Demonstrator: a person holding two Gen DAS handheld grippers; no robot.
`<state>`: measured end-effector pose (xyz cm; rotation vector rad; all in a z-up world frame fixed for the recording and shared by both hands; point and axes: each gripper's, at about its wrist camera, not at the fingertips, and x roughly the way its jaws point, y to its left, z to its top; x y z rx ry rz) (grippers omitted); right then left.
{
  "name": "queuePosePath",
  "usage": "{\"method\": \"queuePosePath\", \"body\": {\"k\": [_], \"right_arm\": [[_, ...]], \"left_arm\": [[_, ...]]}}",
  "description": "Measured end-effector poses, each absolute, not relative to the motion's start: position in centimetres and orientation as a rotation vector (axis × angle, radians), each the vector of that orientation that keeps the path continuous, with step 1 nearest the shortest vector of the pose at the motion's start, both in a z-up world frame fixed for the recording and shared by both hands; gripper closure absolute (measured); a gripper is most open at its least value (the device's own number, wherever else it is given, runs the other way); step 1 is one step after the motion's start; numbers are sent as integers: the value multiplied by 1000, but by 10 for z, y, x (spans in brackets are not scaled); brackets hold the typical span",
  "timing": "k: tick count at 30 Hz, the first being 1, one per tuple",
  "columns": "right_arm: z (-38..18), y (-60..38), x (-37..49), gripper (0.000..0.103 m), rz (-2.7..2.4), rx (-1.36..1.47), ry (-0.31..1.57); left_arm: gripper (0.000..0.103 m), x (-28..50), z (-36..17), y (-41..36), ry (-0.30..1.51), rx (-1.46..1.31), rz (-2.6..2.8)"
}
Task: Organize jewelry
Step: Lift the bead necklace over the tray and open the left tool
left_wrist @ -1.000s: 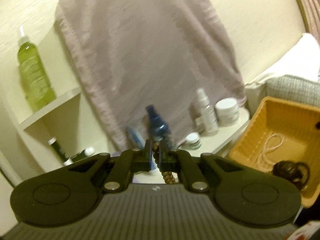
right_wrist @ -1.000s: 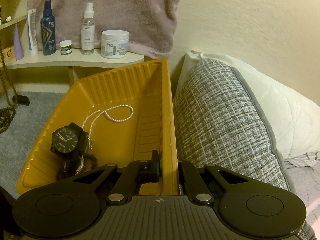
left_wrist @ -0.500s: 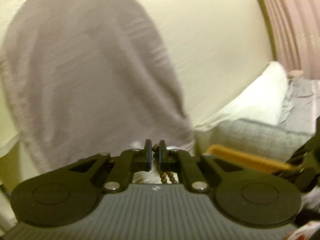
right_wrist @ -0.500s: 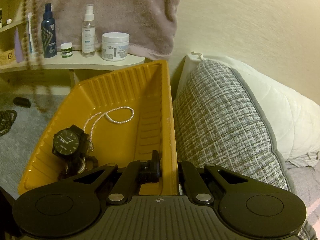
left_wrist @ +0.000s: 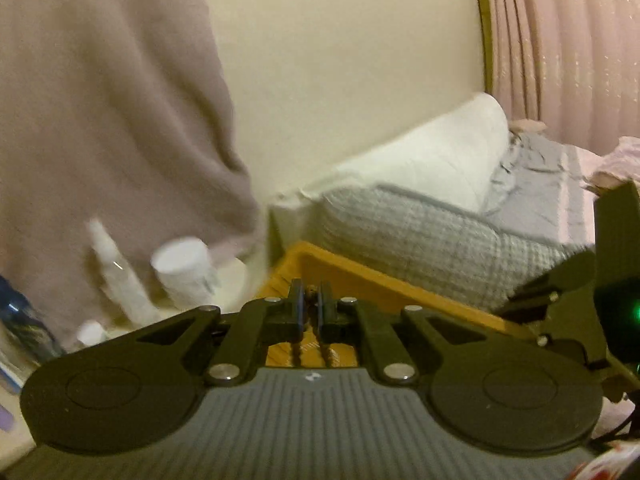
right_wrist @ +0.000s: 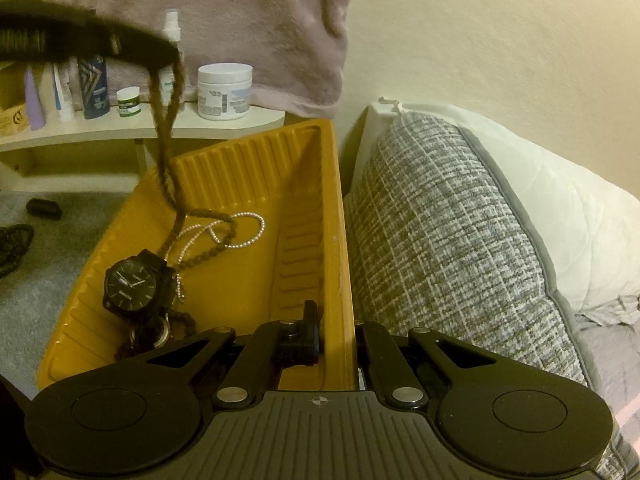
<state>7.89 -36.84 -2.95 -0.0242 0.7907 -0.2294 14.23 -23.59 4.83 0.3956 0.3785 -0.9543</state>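
My left gripper [left_wrist: 311, 296] is shut on a brown bead necklace [left_wrist: 297, 354]. In the right wrist view the left gripper [right_wrist: 162, 65] hangs above the yellow tray [right_wrist: 256, 152], and the brown bead necklace [right_wrist: 166, 148] dangles down with its lower end lying inside, over a white pearl necklace [right_wrist: 240, 230]. A black watch [right_wrist: 130, 285] and dark jewelry lie at the tray's near left. My right gripper [right_wrist: 334, 332] is shut on the tray's right wall, one finger inside, one outside.
A shelf [right_wrist: 120, 128] behind the tray holds a white jar [right_wrist: 224, 90], a spray bottle and other bottles under a hanging towel [right_wrist: 240, 20]. A grey checked pillow [right_wrist: 440, 240] lies right of the tray. Dark beads [right_wrist: 14, 246] lie on the grey surface at left.
My left gripper has swung right with the bead necklace, from beside the tray to above it. The necklace's lower end now lies in the tray. The right gripper has stayed on the tray wall.
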Motion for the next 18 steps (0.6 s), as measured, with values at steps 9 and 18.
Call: {"method": "queuePosePath", "body": {"k": [9, 18], "right_arm": [[-31, -370, 79, 100, -232, -18, 795], [-31, -371, 79, 100, -235, -17, 796]], "left_arm": [[97, 141, 10, -243, 486, 402, -971], [77, 138, 11, -224, 485, 387, -934]]}}
